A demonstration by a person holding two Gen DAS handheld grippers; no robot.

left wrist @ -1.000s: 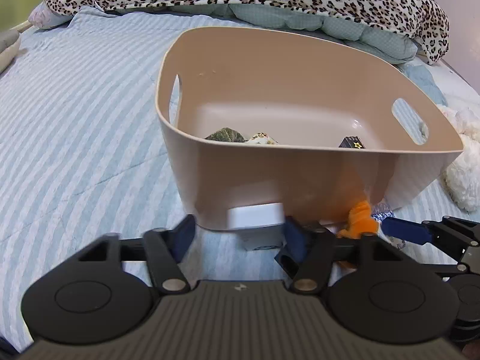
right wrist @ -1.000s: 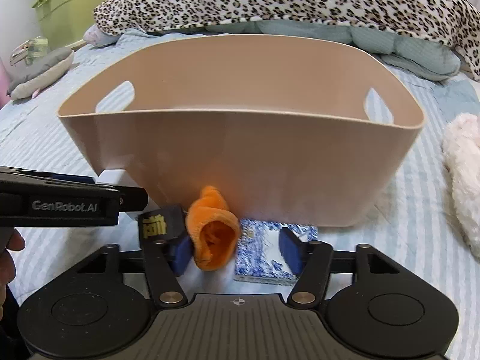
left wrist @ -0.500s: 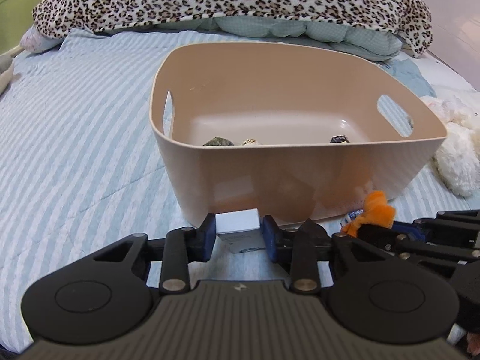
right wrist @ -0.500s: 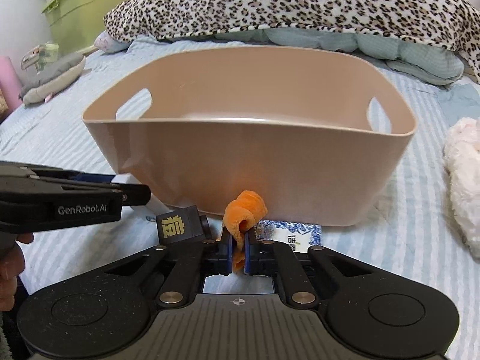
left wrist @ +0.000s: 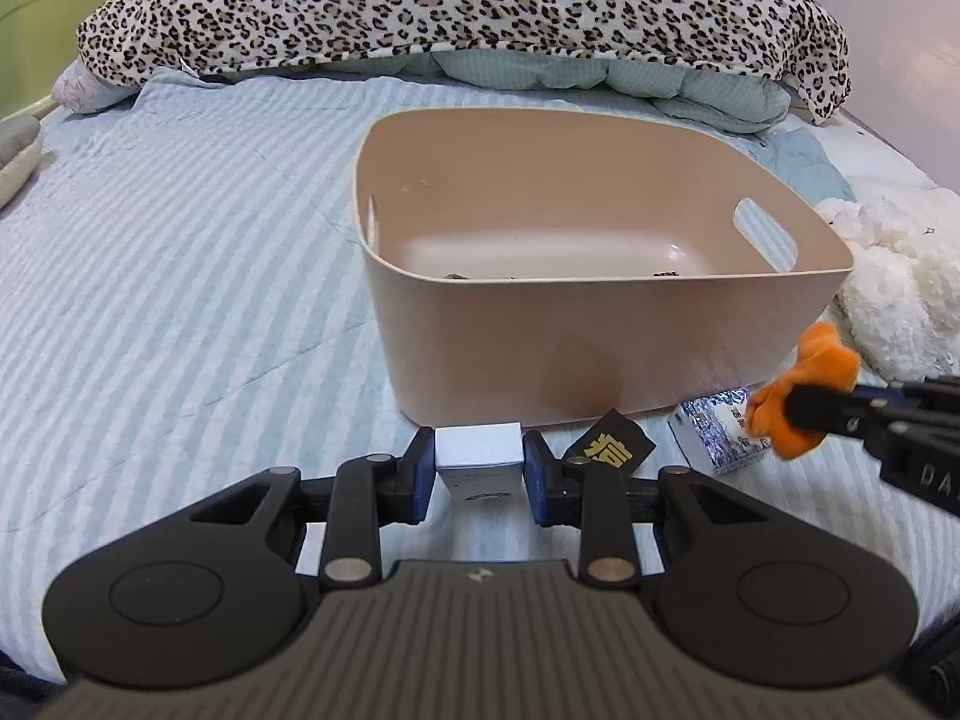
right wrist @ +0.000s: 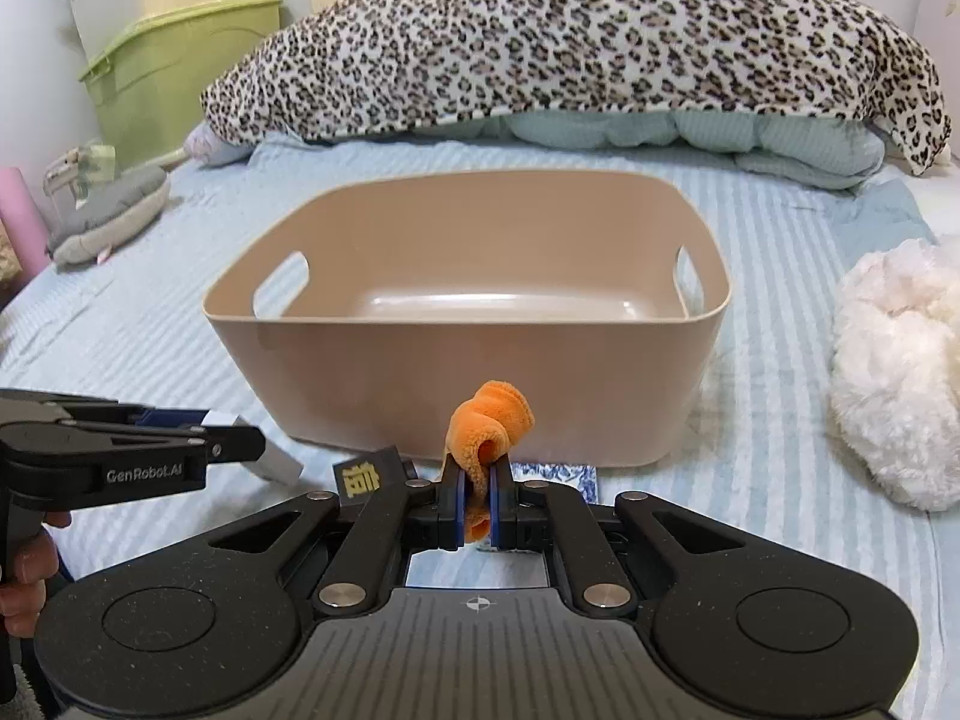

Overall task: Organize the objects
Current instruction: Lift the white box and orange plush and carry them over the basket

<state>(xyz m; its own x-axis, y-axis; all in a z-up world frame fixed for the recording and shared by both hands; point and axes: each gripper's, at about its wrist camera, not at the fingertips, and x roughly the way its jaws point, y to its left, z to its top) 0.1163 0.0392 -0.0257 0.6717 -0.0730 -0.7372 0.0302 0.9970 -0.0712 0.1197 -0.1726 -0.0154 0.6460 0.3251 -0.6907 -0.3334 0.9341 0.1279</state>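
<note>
A tan plastic bin (left wrist: 600, 336) (right wrist: 468, 384) with cut-out handles sits on the striped bed, with a few small items barely showing on its floor. My left gripper (left wrist: 479, 468) is shut on a small white box (left wrist: 477, 459), held just in front of the bin's near wall. My right gripper (right wrist: 475, 504) is shut on an orange plush piece (right wrist: 489, 426) (left wrist: 798, 396), lifted off the bed before the bin. On the bed below lie a black tile with a gold character (left wrist: 612, 450) (right wrist: 366, 474) and a blue-and-white patterned box (left wrist: 717, 435) (right wrist: 561, 474).
A leopard-print cushion (right wrist: 570, 42) and pale green quilt lie behind the bin. A white fluffy toy (right wrist: 894, 378) rests to the right. A grey plush (right wrist: 108, 216) and green storage box (right wrist: 174, 72) stand at the left. A person's hand (right wrist: 24, 576) holds the left gripper.
Both grippers went from open to shut, the left on the white box and the right on the orange plush. Both have since risen and drawn back from the bin.
</note>
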